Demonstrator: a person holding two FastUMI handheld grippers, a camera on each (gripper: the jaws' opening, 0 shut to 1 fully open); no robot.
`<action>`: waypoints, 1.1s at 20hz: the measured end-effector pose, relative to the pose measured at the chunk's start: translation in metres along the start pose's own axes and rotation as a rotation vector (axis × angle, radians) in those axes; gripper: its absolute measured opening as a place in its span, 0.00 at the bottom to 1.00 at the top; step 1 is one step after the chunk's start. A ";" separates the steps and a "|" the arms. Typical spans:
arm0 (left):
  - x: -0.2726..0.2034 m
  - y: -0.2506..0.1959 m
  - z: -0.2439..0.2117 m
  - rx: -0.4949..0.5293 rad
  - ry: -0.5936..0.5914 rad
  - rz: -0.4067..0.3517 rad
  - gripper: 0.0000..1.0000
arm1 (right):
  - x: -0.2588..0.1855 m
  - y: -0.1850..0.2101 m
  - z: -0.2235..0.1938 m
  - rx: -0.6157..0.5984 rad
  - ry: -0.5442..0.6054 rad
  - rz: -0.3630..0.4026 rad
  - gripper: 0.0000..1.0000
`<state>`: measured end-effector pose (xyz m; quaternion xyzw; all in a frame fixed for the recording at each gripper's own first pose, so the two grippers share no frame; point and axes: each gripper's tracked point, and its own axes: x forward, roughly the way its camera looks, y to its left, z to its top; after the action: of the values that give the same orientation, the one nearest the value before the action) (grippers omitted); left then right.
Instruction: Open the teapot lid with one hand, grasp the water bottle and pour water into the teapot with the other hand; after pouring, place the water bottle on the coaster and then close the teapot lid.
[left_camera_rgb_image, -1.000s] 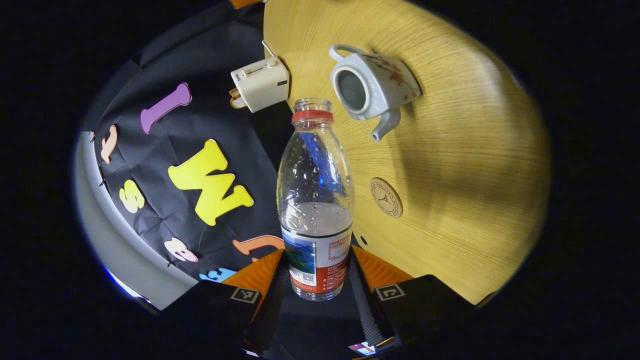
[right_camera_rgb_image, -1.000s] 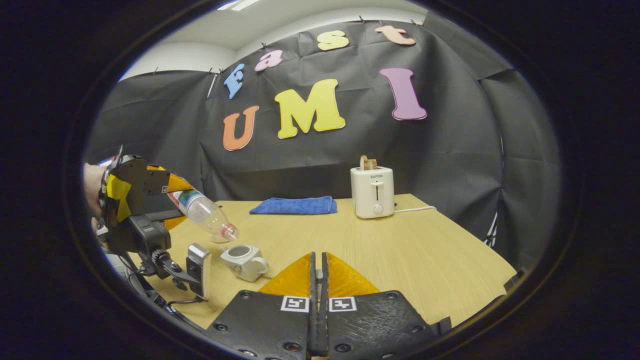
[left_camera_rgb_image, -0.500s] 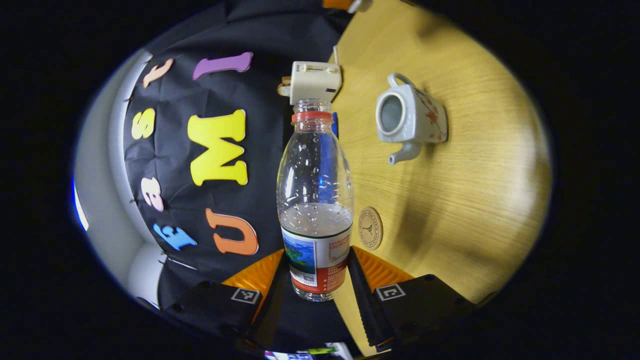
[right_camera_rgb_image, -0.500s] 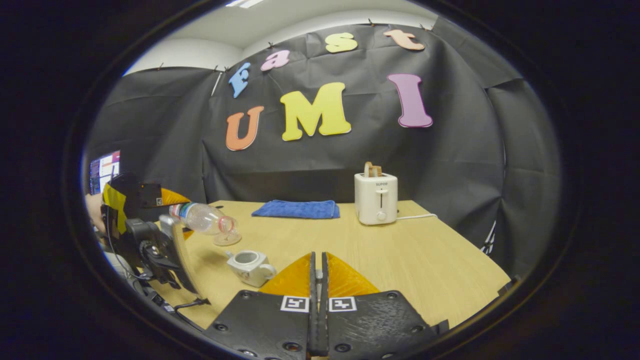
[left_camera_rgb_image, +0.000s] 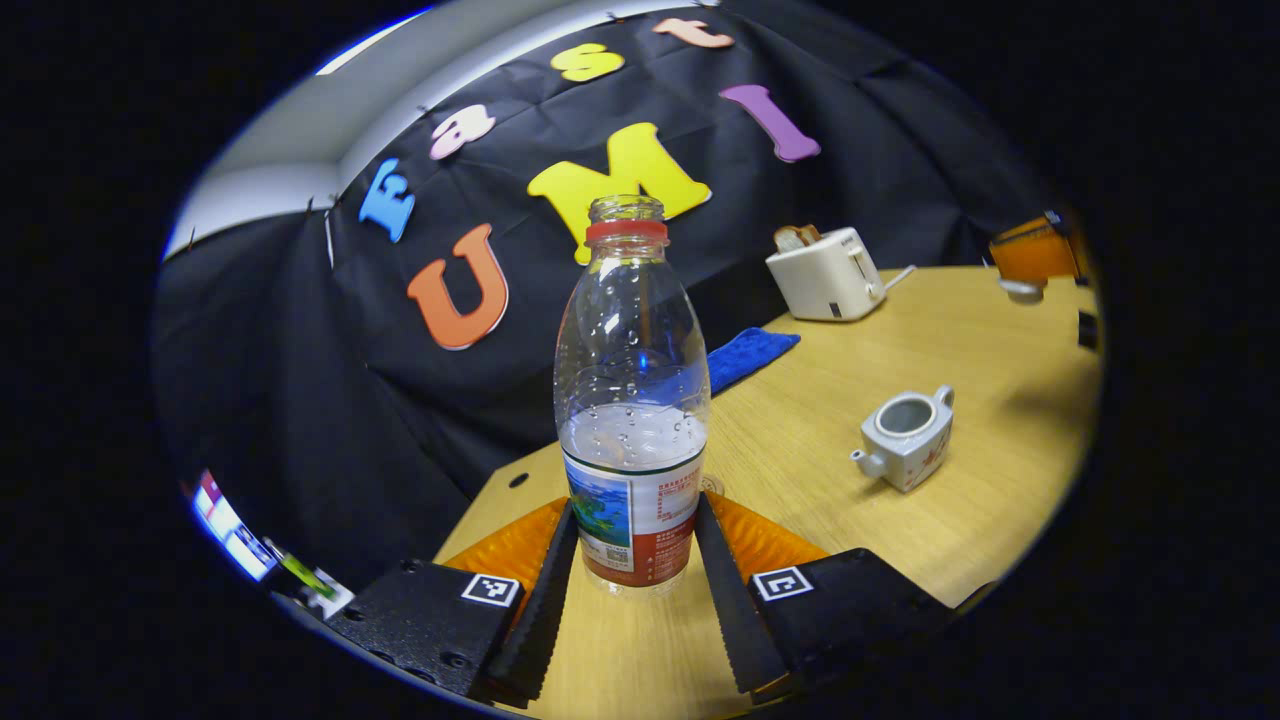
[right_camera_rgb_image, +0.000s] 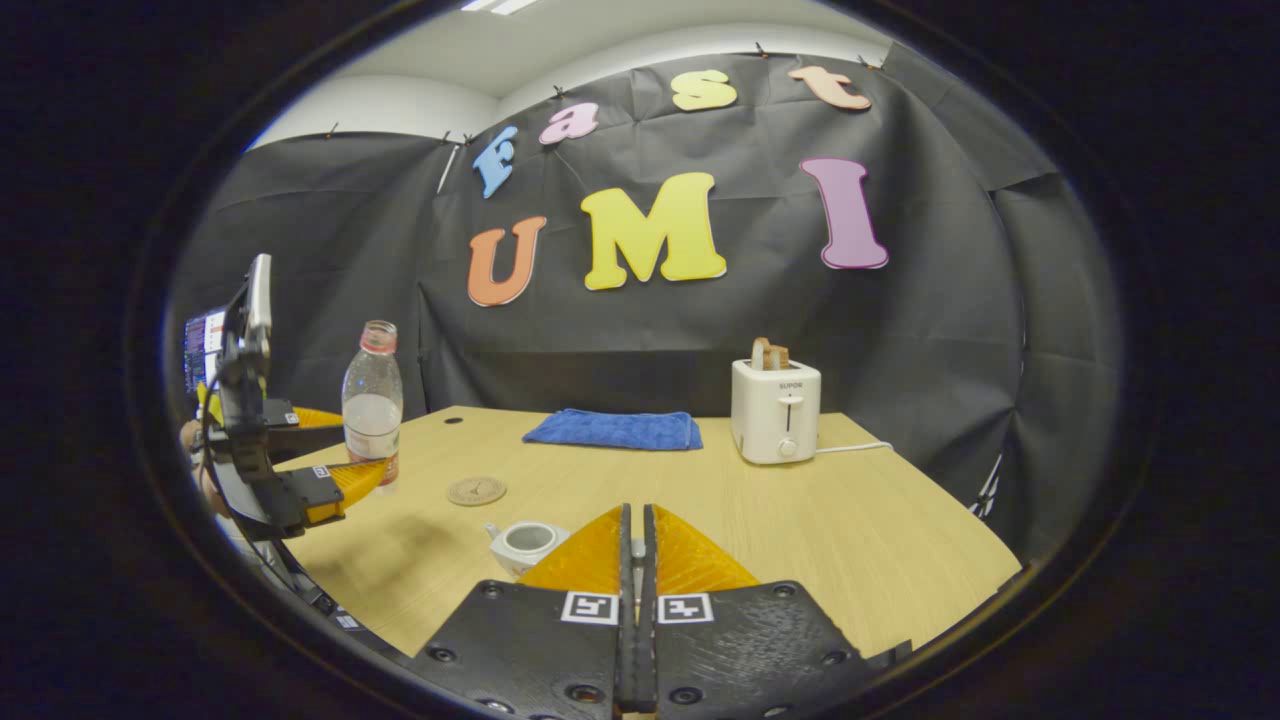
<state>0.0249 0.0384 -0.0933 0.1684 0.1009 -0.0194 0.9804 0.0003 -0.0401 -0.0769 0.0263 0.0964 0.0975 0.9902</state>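
My left gripper (left_camera_rgb_image: 635, 520) is shut on the lower part of a clear water bottle (left_camera_rgb_image: 632, 400), uncapped, upright and about a third full. In the right gripper view the water bottle (right_camera_rgb_image: 372, 400) stands at the table's left edge, just left of the round coaster (right_camera_rgb_image: 477, 491), with the left gripper (right_camera_rgb_image: 330, 480) around its base. The white teapot (left_camera_rgb_image: 905, 440) sits lidless on the table, its opening showing; in the right gripper view the teapot (right_camera_rgb_image: 530, 543) lies just ahead of my right gripper (right_camera_rgb_image: 632, 520). The right gripper (left_camera_rgb_image: 1035, 250) hangs above the table, shut on a small whitish lid (left_camera_rgb_image: 1022, 290).
A white toaster (right_camera_rgb_image: 775, 410) with toast stands at the back of the wooden table (right_camera_rgb_image: 800, 520), its cord running right. A folded blue cloth (right_camera_rgb_image: 615, 428) lies left of it. A hand shows behind the left gripper.
The bottle has swung from tipped over the teapot back to upright and moved left and down beside the coaster. My right gripper has stayed shut and nearly still.
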 end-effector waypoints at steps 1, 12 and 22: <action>0.000 -0.001 0.002 -0.071 0.001 -0.014 0.70 | 0.000 0.003 0.000 -0.006 0.002 0.001 0.00; 0.050 0.024 0.042 -0.352 -0.129 -0.052 0.70 | 0.009 0.025 -0.002 -0.027 0.017 0.029 0.00; 0.130 0.016 0.028 -0.412 -0.061 -0.099 0.72 | 0.015 0.009 -0.016 -0.012 0.041 0.006 0.00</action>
<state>0.1590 0.0433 -0.0892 -0.0415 0.0810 -0.0515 0.9945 0.0096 -0.0282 -0.0943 0.0188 0.1159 0.1017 0.9879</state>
